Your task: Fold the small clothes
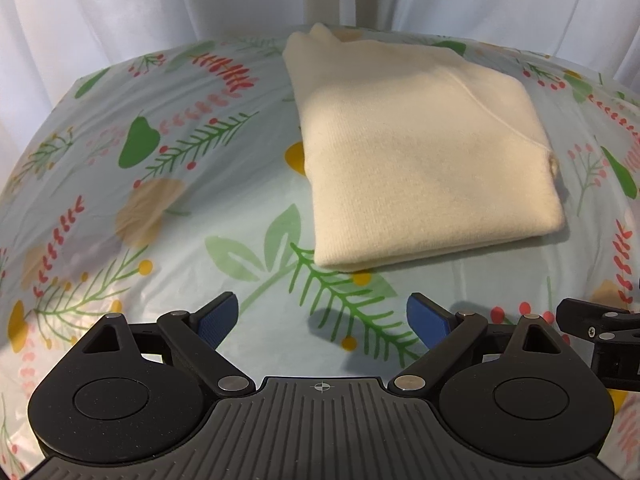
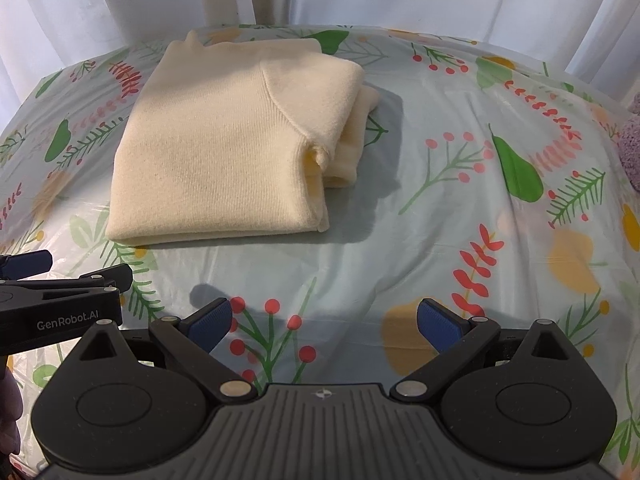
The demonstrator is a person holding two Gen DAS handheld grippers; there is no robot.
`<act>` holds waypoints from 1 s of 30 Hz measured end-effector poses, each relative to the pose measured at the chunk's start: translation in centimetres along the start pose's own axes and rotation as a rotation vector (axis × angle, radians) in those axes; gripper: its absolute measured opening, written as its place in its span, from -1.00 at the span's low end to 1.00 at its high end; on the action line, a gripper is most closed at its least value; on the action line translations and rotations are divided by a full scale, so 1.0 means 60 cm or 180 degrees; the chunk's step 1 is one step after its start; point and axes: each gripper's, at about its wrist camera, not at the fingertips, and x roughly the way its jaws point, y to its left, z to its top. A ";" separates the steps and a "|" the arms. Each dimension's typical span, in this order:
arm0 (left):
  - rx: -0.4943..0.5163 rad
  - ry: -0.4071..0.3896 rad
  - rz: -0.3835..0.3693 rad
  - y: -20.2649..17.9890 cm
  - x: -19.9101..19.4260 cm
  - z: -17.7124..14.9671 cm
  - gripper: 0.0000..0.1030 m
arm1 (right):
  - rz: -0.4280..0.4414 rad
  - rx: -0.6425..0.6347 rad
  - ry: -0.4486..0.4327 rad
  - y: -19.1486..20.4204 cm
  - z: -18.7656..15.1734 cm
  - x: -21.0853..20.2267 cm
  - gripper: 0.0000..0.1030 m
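Both our grippers, left gripper (image 1: 322,320) and right gripper (image 2: 325,325), were spread empty; the folded sweater (image 1: 416,152) lay ahead, nearer the left fingers, long axis running away from us.

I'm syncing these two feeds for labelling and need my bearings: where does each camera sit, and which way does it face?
Left wrist: on the left gripper, looking forward over its open blue pads at the folded cream sweater; the right gripper shows at the right edge.
Right wrist: on the right gripper, also open, facing the sweater, which lies ahead-left; the left gripper shows at left.
Shared: the sweater, the floral tablecloth, the white curtain.
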 end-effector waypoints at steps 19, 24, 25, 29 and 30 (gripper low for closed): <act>0.0022 0.0009 -0.0002 0.002 -0.002 -0.001 0.85 | -0.0028 0.0011 -0.0006 0.001 0.003 -0.002 0.93; 0.0025 0.0012 0.0000 0.002 -0.002 0.000 0.85 | -0.0042 -0.0003 -0.0012 0.001 0.005 -0.002 0.93; 0.0020 0.0011 0.0001 0.002 -0.002 0.000 0.85 | -0.0042 -0.0005 -0.0013 0.000 0.006 -0.003 0.92; 0.0031 0.0010 -0.0004 0.002 -0.001 0.000 0.85 | -0.0048 -0.0010 -0.0016 0.000 0.007 -0.003 0.92; 0.0033 0.0008 -0.0002 0.002 -0.002 0.000 0.85 | -0.0053 -0.0016 -0.0018 0.000 0.007 -0.003 0.93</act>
